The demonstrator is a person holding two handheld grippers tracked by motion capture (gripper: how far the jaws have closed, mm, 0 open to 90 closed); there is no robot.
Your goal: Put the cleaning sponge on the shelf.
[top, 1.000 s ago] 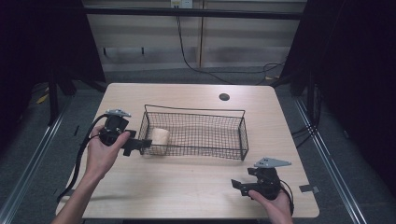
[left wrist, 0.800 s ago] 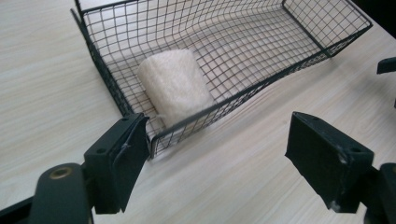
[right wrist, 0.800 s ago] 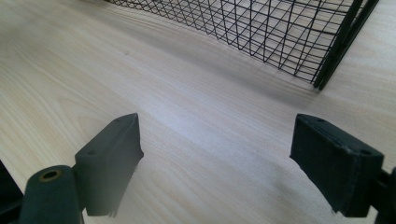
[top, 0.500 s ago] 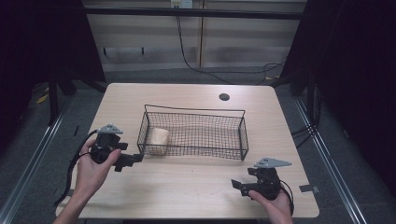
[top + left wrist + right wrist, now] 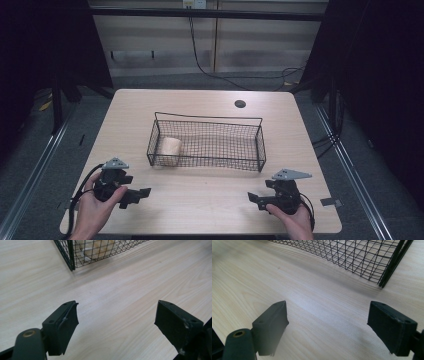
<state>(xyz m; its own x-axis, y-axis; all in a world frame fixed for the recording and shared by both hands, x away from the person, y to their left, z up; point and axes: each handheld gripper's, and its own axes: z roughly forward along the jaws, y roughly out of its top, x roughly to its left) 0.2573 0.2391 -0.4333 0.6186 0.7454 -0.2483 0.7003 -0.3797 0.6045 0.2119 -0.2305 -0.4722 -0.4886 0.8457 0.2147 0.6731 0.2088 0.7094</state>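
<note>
A black wire basket (image 5: 207, 142) stands in the middle of the light wooden table (image 5: 200, 200). Inside its left end lies a tan, roll-shaped object (image 5: 171, 148), seen through the mesh (image 5: 95, 247) in the left gripper view. My left gripper (image 5: 139, 194) rests low at the table's front left, held by a hand, jaws wide apart over bare wood (image 5: 115, 315). My right gripper (image 5: 254, 199) sits at the front right, open too, with nothing between its jaws; the basket's corner (image 5: 392, 267) stands just beyond it.
A small dark round hole (image 5: 240, 104) marks the table's far side. Cables trail from both grippers off the front edge. A small grey tab (image 5: 331, 202) lies near the right edge. Dark floor and metal rails surround the table.
My left gripper has drawn back from the basket's left end toward the table's front left corner, away from the tan object. The right gripper has stayed put.
</note>
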